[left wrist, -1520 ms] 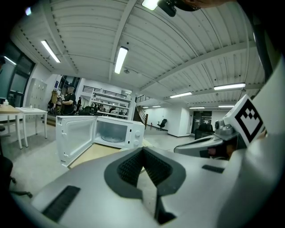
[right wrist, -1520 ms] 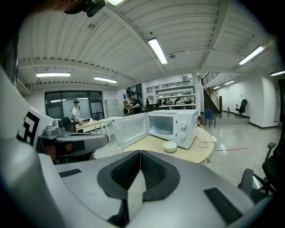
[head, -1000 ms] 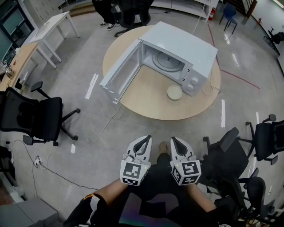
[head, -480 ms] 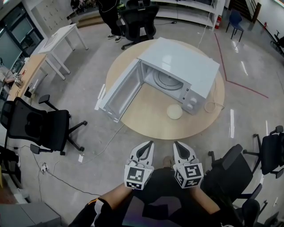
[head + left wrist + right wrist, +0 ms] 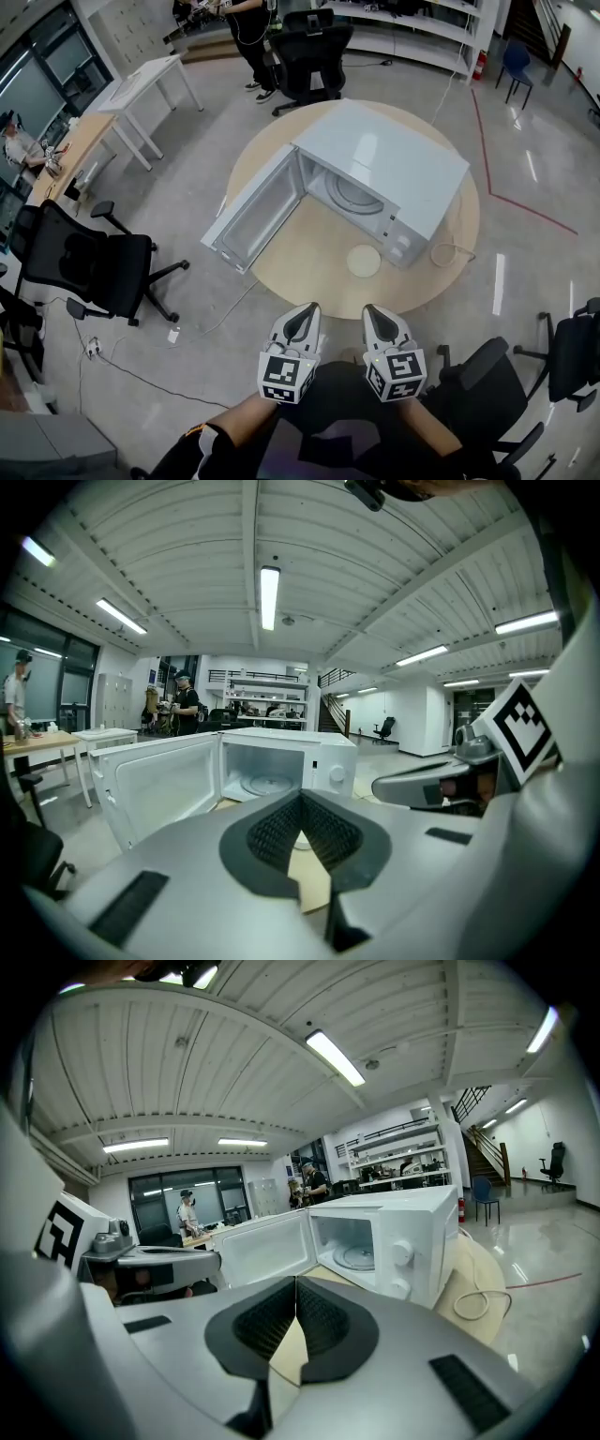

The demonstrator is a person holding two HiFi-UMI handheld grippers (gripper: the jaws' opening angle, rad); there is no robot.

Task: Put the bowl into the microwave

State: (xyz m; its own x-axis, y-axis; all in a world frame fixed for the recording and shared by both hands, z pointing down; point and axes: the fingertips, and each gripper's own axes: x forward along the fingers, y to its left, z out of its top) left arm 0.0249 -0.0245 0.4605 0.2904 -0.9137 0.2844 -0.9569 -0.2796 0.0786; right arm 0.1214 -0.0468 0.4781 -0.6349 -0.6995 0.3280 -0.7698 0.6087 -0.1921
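A pale, shallow bowl (image 5: 364, 261) sits on the round wooden table (image 5: 309, 253), just in front of the control panel of the white microwave (image 5: 384, 169). The microwave door (image 5: 253, 214) hangs wide open to the left, showing the glass turntable (image 5: 354, 195). My left gripper (image 5: 307, 311) and right gripper (image 5: 372, 313) are held side by side near my body, short of the table's near edge, both shut and empty. The left gripper view shows the left gripper (image 5: 301, 799) pointing at the open microwave (image 5: 281, 761). The right gripper (image 5: 295, 1283) faces the microwave (image 5: 375, 1237) too.
A coiled power cord (image 5: 448, 253) lies on the table right of the microwave. Black office chairs stand at the left (image 5: 89, 267) and lower right (image 5: 478, 375). A cable (image 5: 202, 323) trails across the floor. White desks (image 5: 150, 80) and a standing person (image 5: 248, 37) are further back.
The table, microwave and bowl have slid lower in the head view, closer to the grippers. Both grippers stay shut, side by side, in the same place in the frame.
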